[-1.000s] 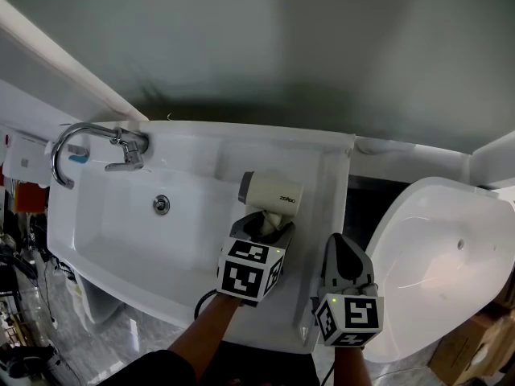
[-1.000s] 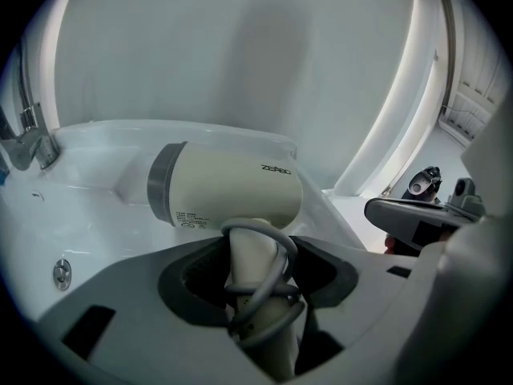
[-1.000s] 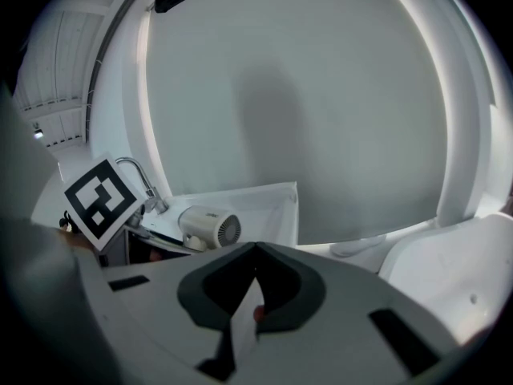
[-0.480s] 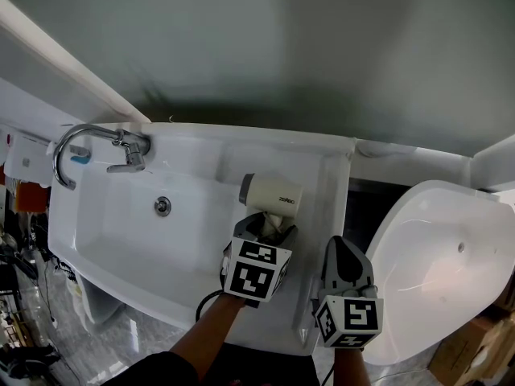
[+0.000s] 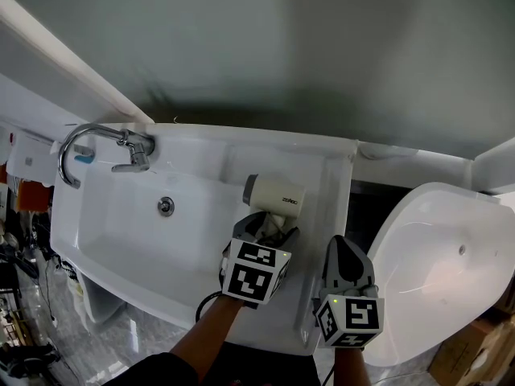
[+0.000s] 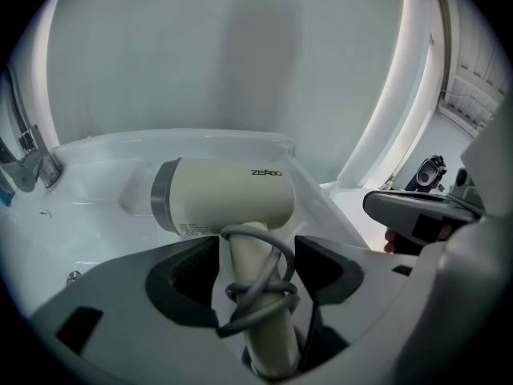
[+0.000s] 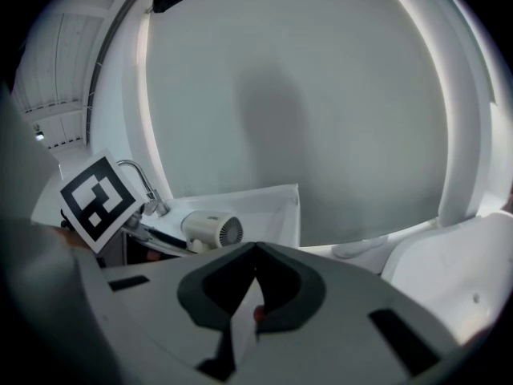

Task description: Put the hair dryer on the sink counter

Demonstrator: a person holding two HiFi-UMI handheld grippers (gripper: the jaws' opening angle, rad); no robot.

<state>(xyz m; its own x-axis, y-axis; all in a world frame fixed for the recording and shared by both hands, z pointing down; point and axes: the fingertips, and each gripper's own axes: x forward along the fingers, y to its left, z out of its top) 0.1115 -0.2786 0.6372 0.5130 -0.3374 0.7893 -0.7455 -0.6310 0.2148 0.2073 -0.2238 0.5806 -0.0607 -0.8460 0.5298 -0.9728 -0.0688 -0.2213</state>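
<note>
The cream hair dryer (image 5: 275,193) lies on the white sink counter (image 5: 328,175) to the right of the basin, its barrel pointing left and its grey cord wound round the handle. My left gripper (image 5: 269,227) sits at the handle (image 6: 258,295). Its jaws have just been opening and now stand apart on either side of the handle, with a gap at each pad. In the right gripper view the dryer (image 7: 210,229) shows resting on the counter. My right gripper (image 5: 344,249) hovers over the counter's right front edge, shut and empty.
A chrome faucet (image 5: 105,139) stands at the basin's (image 5: 129,232) back left. A grey wall rises behind the counter. A large white bowl-shaped fixture (image 5: 438,256) sits to the right, across a dark gap. Clutter lies on the floor at the far left.
The left gripper's jaws have spread away from the dryer handle. The dryer stays put on the counter. Neither hand has moved.
</note>
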